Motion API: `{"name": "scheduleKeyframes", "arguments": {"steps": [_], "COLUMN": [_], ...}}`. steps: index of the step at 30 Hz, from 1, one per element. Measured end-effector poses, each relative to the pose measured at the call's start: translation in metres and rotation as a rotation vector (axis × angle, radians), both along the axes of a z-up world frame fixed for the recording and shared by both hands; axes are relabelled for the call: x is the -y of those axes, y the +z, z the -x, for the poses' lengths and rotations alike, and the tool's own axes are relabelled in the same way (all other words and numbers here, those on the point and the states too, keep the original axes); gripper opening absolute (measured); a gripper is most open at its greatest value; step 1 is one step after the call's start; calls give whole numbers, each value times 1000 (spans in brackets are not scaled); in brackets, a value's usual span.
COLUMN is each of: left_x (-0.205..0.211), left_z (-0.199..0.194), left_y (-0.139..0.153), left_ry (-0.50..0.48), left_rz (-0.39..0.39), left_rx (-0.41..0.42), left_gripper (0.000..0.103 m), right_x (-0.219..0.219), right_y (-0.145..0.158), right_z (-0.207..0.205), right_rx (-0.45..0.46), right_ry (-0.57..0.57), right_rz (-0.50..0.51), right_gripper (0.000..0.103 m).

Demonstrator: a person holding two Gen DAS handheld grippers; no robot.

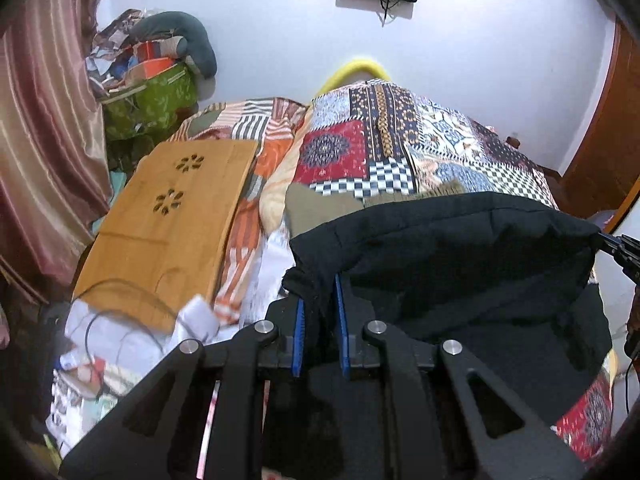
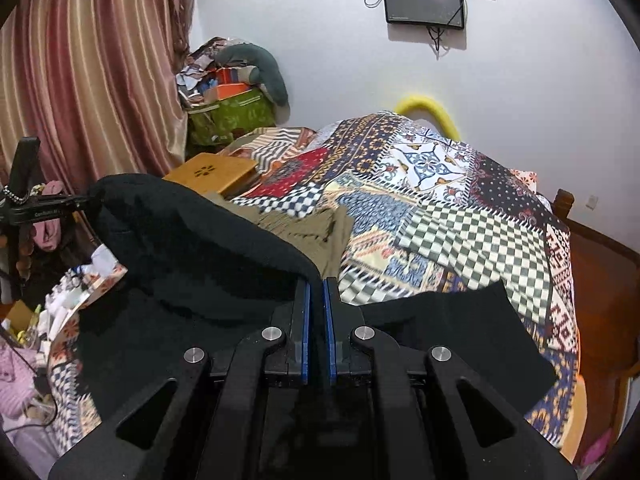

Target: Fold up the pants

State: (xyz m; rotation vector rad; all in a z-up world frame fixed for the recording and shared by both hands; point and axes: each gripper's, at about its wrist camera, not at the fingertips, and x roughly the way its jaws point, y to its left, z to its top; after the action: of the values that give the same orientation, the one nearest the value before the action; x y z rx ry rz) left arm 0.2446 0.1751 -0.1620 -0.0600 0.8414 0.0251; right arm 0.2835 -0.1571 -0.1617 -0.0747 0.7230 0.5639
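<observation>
Black pants (image 1: 460,264) hang stretched between my two grippers above a patchwork bedspread (image 1: 380,152). My left gripper (image 1: 320,284) is shut on the left corner of the raised edge; cloth bunches between its blue pads. My right gripper (image 2: 317,284) is shut on the other corner of the pants (image 2: 192,264), and its tip shows at the right edge of the left wrist view (image 1: 620,250). The left gripper appears at the left of the right wrist view (image 2: 48,204). A flat black part of the pants (image 2: 460,332) lies on the bed.
An olive-brown garment (image 2: 320,228) lies on the bedspread (image 2: 460,208) beyond the pants. A wooden lap table (image 1: 172,216) sits at the bed's left. A pile of bags and clothes (image 1: 152,80) stands by the curtain (image 1: 44,140). A wooden bed frame (image 2: 600,280) is on the right.
</observation>
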Motion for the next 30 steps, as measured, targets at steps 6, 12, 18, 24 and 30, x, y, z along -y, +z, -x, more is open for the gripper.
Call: {"name": "scheduleKeyframes", "arguments": {"steps": [6, 12, 18, 24, 30], "left_x": [-1, -14, -22, -21, -3], "left_z": [34, 68, 94, 105, 98], "left_y": [-11, -31, -66, -92, -78], "left_ry": [21, 55, 83, 99, 66], "left_rz": [3, 31, 45, 41, 22], "left_rx": [-44, -84, -158, -230, -195], "left_gripper": [8, 6, 6, 6, 6], "right_x": [7, 6, 7, 3, 9], "right_y": [-4, -19, -42, -64, -69], "right_z": [37, 69, 94, 112, 117], "right_rx": [-23, -70, -142, -198, -239], "right_ry": [7, 26, 36, 36, 10], "right_rz": [-22, -18, -23, 19, 27], "right_gripper": [6, 6, 6, 6, 10]}}
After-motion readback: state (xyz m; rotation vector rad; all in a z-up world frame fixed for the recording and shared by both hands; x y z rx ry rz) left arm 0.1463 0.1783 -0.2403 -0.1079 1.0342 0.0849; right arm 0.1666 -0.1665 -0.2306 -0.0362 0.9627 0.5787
